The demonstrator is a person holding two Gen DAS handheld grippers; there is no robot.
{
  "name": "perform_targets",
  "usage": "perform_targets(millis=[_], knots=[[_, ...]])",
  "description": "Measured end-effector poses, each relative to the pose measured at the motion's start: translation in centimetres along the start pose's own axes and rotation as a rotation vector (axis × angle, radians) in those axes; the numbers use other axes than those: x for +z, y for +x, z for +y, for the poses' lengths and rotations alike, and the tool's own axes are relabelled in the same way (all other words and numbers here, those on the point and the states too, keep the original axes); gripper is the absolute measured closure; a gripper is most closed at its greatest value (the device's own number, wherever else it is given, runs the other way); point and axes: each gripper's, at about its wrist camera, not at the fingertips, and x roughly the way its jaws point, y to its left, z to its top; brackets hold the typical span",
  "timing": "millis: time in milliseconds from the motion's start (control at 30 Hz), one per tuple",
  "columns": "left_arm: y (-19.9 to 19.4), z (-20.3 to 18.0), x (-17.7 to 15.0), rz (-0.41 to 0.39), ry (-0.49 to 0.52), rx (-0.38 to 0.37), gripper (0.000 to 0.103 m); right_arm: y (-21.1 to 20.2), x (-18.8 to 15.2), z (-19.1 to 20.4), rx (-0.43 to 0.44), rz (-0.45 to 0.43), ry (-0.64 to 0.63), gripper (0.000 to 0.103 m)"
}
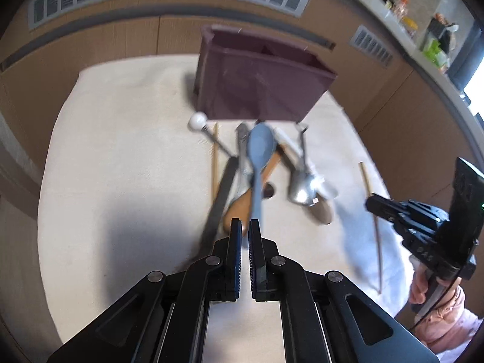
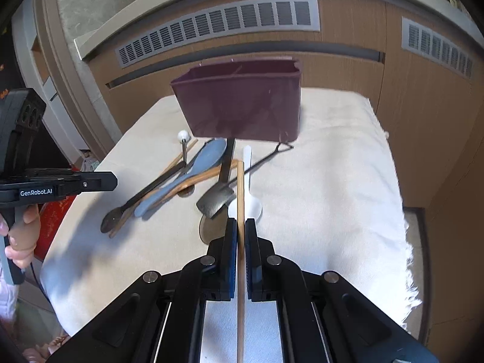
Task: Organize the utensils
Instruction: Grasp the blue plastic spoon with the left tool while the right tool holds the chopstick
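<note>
A maroon utensil bin [image 1: 260,81] stands at the far side of a white cloth; it also shows in the right wrist view [image 2: 242,103]. My left gripper [image 1: 245,227] is shut on the handle of a blue spoon [image 1: 260,148] and holds it above the pile. My right gripper [image 2: 241,227] is shut on a wooden chopstick [image 2: 240,193] that runs between the pads. On the cloth lie a wooden spoon [image 2: 193,181], a black spoon [image 2: 115,216], a metal spatula [image 2: 216,201], a white spoon [image 2: 246,202] and another blue spoon [image 2: 193,169].
The white cloth [image 2: 332,196] covers the table. A wood-panelled wall with vent grilles [image 2: 217,27] stands behind the bin. A white-ball-ended tool [image 1: 198,120] lies near the bin's left corner. A loose chopstick [image 1: 375,211] shows at the right of the left wrist view.
</note>
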Motion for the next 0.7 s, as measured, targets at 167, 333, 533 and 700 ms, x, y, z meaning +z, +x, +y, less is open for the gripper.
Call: perform_targets(millis=[167, 333, 533, 700], knots=[[1.9, 0.9, 1.0, 0.116, 0.044, 0.031, 0.098, 0.1, -0.8, -0.5, -0.002, 0.002, 0.020, 0.099], [4.0, 0.1, 1.8, 0.221, 0.157, 0.092, 0.097, 0.6, -1.1, -1.3, 0.010, 0.017, 0.043, 0.099], [5.3, -1.0, 3.2, 0.247, 0.196, 0.099, 0.094, 1.3, -1.4, -1.8, 0.034, 0.036, 0.074, 0.099], [6.2, -1.6, 4.4, 0.259, 0.200, 0.086, 0.094, 1.4, -1.2, -1.8, 0.032, 0.032, 0.070, 0.099]])
